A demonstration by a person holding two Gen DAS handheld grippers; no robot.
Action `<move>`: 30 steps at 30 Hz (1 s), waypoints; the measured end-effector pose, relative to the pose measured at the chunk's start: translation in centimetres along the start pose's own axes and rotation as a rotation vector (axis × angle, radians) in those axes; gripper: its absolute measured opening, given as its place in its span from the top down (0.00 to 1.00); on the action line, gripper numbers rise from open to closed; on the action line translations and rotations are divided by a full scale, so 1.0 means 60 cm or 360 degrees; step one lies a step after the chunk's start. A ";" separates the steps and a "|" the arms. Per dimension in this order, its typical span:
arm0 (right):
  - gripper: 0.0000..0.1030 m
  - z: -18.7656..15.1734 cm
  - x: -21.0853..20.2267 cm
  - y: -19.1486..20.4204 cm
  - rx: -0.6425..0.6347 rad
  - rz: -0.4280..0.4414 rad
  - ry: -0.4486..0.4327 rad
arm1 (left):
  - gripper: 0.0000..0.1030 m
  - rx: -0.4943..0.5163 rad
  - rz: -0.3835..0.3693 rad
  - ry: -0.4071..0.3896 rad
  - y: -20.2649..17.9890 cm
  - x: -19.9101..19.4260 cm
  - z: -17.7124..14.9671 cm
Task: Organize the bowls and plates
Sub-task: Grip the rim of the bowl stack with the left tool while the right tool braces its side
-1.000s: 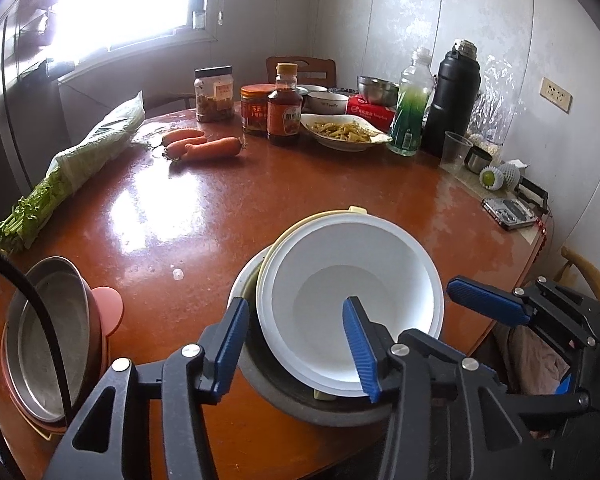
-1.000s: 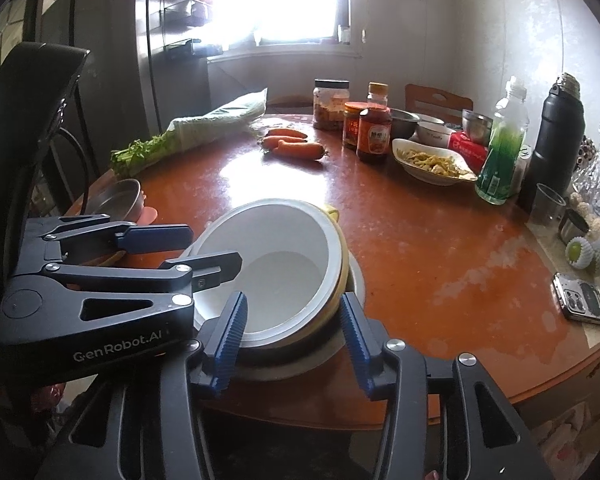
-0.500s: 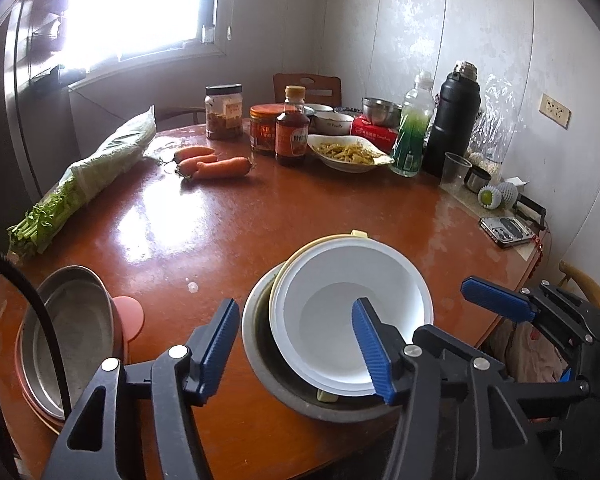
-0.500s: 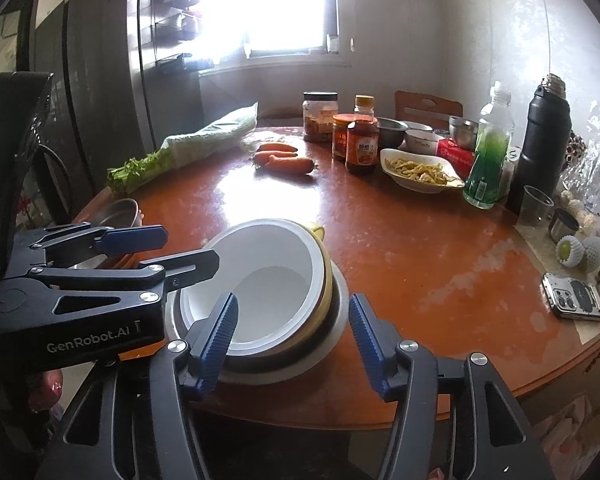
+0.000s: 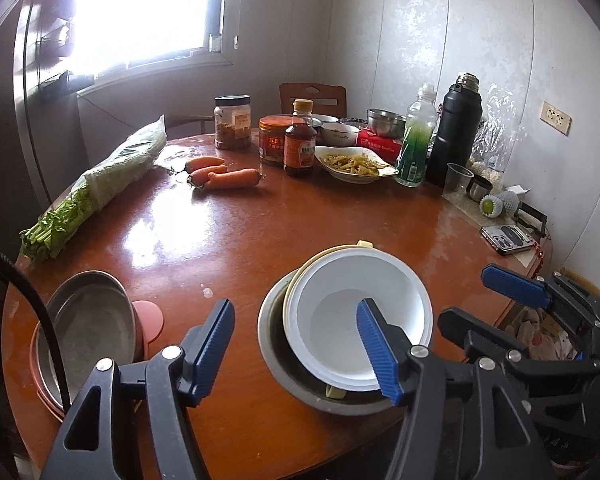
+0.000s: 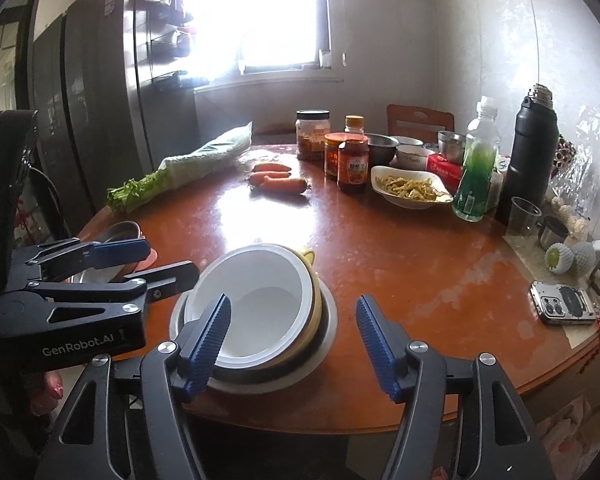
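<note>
Your left gripper (image 5: 296, 344) hung above the near edge of the round reddish-brown wooden table (image 5: 300, 216), its blue-padded jaws opening with nothing pressed between them; the right pad only overlapped the white round bowl (image 5: 360, 320) in the view. That white bowl sat nested in a pale yellow bowl (image 5: 296, 280), which sat in a grey metal basin (image 5: 276, 356), the stack lying at 6 o'clock on the table, just in front of you. Your right gripper (image 6: 294, 340) was also opening, its jaws fairly wide and empty, hanging over the near rim of the same stack. A second stack, a steel oval dish (image 5: 84, 328) over pink plates (image 5: 150, 316), rested at 8 o'clock. 3 orange carrots (image 5: 224, 174) lay near 11 o'clock, bagged green celery (image 5: 100, 188) at 10 o'clock, and a black thermos flask (image 5: 456, 128) stood at 1 o'clock.
</note>
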State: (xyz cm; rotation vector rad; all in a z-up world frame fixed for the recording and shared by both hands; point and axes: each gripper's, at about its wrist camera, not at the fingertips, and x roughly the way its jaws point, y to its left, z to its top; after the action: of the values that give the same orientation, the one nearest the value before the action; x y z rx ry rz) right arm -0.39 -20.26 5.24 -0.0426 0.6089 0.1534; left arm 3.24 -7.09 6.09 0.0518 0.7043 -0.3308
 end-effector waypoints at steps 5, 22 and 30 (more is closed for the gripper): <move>0.33 -0.004 0.009 -0.003 0.0021 0.0013 0.0033 | 0.36 -0.0007 0.0017 0.0031 0.012 0.005 -0.013; 0.31 -0.029 0.074 -0.018 0.0146 0.0047 0.0205 | 0.32 -0.0051 -0.0017 0.0192 0.022 0.081 -0.027; 0.31 -0.038 0.109 -0.027 0.0189 0.0103 0.0271 | 0.32 -0.0068 -0.0034 0.0275 0.027 0.126 -0.027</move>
State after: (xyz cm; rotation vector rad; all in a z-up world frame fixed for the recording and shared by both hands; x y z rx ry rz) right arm 3.85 -21.22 -0.40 0.0801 0.7886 0.1774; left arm 8.09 -7.44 -0.12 0.0325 0.8832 -0.3339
